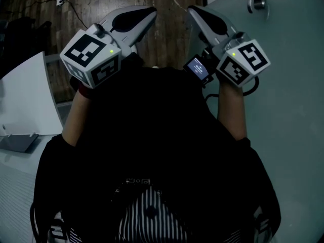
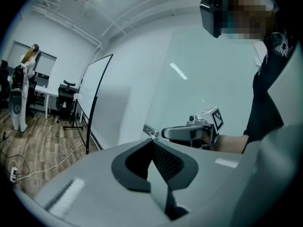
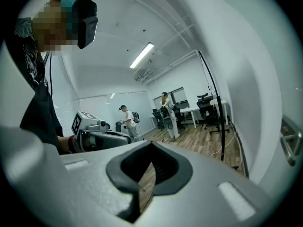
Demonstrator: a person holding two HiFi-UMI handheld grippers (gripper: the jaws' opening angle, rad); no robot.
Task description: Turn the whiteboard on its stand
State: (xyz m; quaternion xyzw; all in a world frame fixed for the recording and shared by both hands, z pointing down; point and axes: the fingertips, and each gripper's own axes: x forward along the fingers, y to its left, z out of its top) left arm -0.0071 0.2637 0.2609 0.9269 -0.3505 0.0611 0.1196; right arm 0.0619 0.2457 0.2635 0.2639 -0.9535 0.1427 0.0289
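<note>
Left gripper (image 1: 146, 15) and right gripper (image 1: 196, 13) are both closed and empty, held side by side in front of the person's chest, tips angled toward each other over the wood floor (image 1: 167, 34). The whiteboard (image 1: 288, 85) stands just beside the right gripper, untouched.
</note>
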